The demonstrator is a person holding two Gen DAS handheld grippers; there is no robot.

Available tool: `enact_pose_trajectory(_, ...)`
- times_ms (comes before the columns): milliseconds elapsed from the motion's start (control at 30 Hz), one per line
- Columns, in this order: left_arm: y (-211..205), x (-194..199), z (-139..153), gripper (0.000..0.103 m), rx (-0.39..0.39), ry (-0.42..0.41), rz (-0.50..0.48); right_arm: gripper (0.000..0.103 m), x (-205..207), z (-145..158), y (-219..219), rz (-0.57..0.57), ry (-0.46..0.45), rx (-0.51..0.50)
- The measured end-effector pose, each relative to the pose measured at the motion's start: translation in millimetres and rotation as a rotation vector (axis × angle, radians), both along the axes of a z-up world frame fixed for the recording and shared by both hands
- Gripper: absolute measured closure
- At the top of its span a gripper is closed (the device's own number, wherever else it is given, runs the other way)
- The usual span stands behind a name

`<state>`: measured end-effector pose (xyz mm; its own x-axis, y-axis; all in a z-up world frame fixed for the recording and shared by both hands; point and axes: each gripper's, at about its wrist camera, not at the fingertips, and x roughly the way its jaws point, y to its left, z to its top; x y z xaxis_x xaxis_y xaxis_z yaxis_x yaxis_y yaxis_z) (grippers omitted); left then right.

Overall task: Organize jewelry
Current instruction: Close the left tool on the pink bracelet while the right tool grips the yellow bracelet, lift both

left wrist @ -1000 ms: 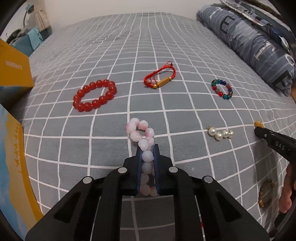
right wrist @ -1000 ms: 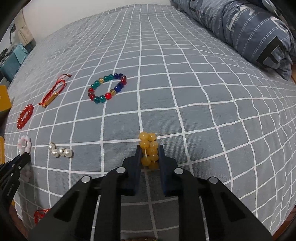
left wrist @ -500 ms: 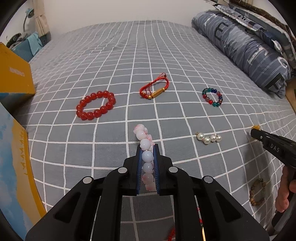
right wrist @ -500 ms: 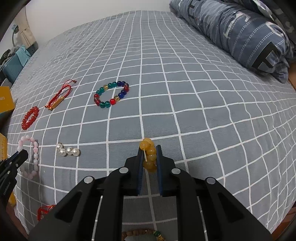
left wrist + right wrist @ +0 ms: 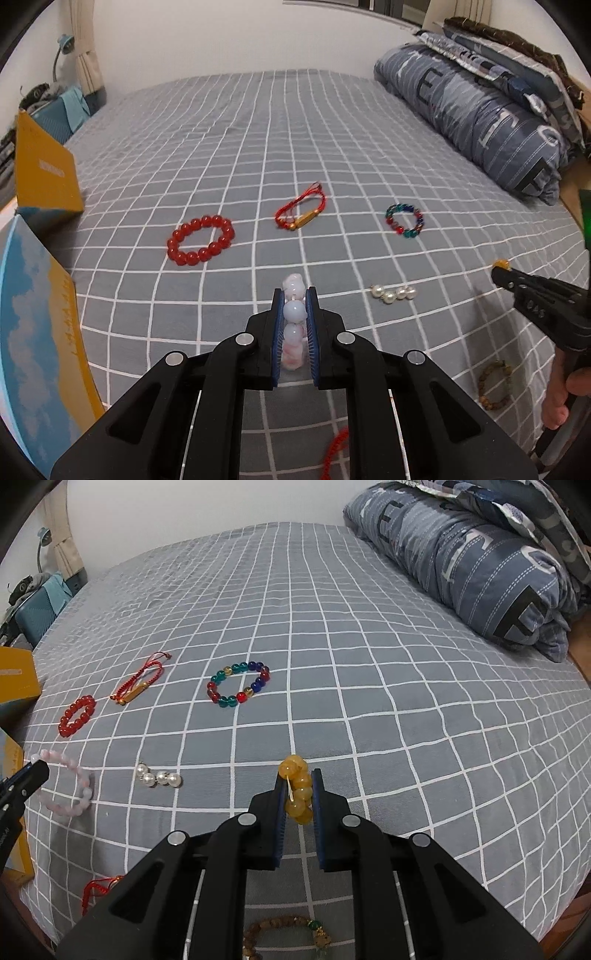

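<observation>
My left gripper point(image 5: 294, 295) is shut on a pink bead bracelet point(image 5: 293, 314) and holds it above the grey checked bed sheet point(image 5: 332, 147). The bracelet hangs from that gripper at the left of the right wrist view point(image 5: 70, 790). My right gripper point(image 5: 298, 775) is shut on a yellow bead bracelet point(image 5: 297, 794), lifted off the sheet; it also shows at the right of the left wrist view point(image 5: 496, 271).
On the sheet lie a red bead bracelet point(image 5: 201, 240), a red cord bracelet point(image 5: 301, 214), a multicolour bead bracelet point(image 5: 404, 220), a pearl piece point(image 5: 393, 293), a brown bead bracelet point(image 5: 495, 386) and a red cord point(image 5: 334, 450). Yellow boxes point(image 5: 44, 173) stand left. A folded duvet point(image 5: 480, 118) lies right.
Both grippers have risen and pulled back, lifting the pink and yellow bracelets off the sheet. The bracelets now hang straight between the fingers.
</observation>
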<state>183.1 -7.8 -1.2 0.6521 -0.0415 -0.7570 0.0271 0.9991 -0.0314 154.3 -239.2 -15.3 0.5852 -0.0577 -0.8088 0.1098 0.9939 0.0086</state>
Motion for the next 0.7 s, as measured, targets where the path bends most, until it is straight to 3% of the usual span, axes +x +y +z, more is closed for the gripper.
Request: enact_pose_trajectory(700,-3,-29,40,0.092,0.005,-0.089,0.008,0.091,-29,31,18,0.028,-0.078,-0.030)
